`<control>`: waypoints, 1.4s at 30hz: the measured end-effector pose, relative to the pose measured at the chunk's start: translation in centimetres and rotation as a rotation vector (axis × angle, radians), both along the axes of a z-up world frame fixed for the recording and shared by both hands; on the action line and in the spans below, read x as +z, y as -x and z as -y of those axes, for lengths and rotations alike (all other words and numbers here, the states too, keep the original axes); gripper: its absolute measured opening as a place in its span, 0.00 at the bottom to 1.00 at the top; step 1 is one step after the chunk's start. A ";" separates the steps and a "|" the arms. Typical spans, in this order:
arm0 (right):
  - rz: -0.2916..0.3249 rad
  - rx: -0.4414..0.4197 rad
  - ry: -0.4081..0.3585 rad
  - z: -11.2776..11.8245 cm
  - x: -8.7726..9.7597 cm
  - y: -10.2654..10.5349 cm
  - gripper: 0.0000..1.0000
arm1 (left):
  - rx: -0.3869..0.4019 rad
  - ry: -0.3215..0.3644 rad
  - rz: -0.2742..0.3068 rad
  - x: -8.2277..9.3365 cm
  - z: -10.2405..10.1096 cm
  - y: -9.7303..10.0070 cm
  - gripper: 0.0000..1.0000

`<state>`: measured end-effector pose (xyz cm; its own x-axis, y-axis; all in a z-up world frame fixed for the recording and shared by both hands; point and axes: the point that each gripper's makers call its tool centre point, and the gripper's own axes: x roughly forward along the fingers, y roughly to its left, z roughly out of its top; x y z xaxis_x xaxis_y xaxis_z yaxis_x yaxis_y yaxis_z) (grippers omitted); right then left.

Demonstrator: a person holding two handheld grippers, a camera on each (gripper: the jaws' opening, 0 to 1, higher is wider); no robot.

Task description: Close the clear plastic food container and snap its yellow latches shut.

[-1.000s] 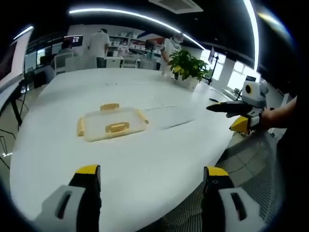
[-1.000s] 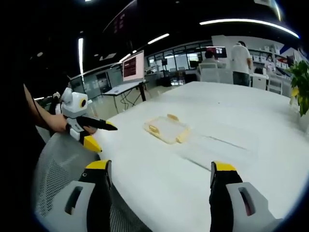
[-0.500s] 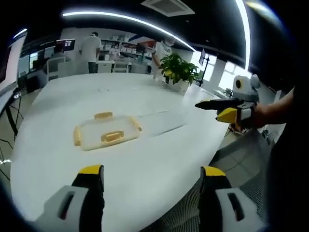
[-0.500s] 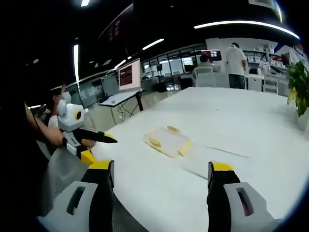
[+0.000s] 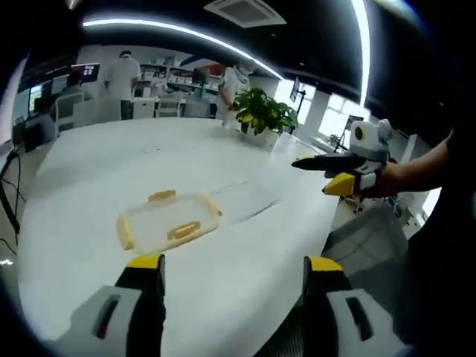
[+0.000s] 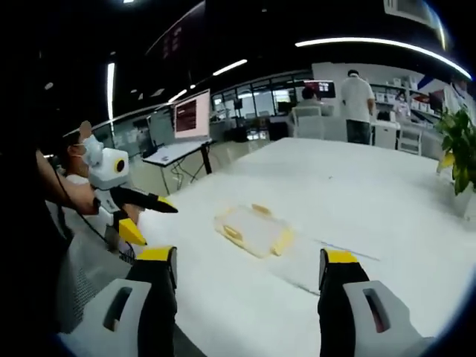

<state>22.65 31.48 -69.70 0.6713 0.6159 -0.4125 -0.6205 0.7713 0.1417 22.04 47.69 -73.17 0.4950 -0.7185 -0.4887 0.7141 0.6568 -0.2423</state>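
A flat clear plastic container (image 5: pixel 169 222) with yellow latches on its sides lies on the white table (image 5: pixel 245 245), ahead of my left gripper (image 5: pixel 233 263). That gripper is open, hovers short of the container and holds nothing. From the other side the container (image 6: pixel 254 229) shows beyond my right gripper (image 6: pixel 247 256), which is also open and has nothing between its jaws. The right gripper (image 5: pixel 333 172) hangs in the air off the table's right edge, in a hand. The left gripper (image 6: pixel 140 210) hangs off the table's left edge. I cannot tell whether the latches are snapped.
A potted plant (image 5: pixel 262 113) stands at the table's far side. Several people (image 5: pixel 119 74) stand by desks in the background. A monitor (image 6: pixel 192 115) is on a desk behind. Mesh chairs (image 6: pixel 82 275) sit by the near table edge. A faint line (image 6: pixel 338 250) crosses the tabletop.
Both views have shifted a little with the hands. The container lies where it was. Both grippers stay open and off the container.
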 end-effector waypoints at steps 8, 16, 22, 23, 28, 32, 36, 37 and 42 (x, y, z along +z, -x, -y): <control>0.002 0.042 0.028 -1.2 -0.5 -1.6 0.77 | -0.050 0.004 0.001 0.0 -0.2 -2.4 0.71; -0.022 0.106 0.096 -1.6 -1.8 -3.5 0.76 | -0.073 -0.042 -0.021 -1.6 -0.8 -4.1 0.67; -0.028 0.131 0.108 -1.9 -2.4 -4.7 0.73 | -0.075 -0.050 -0.039 -2.2 -1.0 -5.3 0.66; -0.030 0.132 0.107 -1.9 -2.4 -4.9 0.73 | -0.075 -0.051 -0.040 -2.3 -1.0 -5.5 0.65; -0.040 0.147 0.122 -1.9 -2.9 -5.6 0.72 | -0.094 -0.071 -0.046 -2.7 -1.4 -6.4 0.66; -0.055 0.210 0.168 -2.1 -3.6 -5.9 0.68 | -0.116 -0.095 -0.047 -3.0 -1.7 -7.3 0.67; -0.067 0.267 0.195 -2.6 -4.1 -6.0 0.66 | -0.128 -0.124 -0.056 -3.4 -1.8 -8.0 0.69; -0.065 0.287 0.210 -2.7 -4.2 -6.2 0.65 | -0.134 -0.133 -0.053 -3.4 -1.9 -8.1 0.68; -0.061 0.313 0.225 -3.2 -4.3 -7.0 0.65 | -0.162 -0.148 -0.054 -3.5 -1.9 -9.3 0.67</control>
<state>29.66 34.71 -74.04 0.4350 0.6768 -0.5939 -0.8267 0.5616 0.0343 31.35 49.59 -76.67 0.3490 -0.7047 -0.6178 0.8018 0.5658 -0.1925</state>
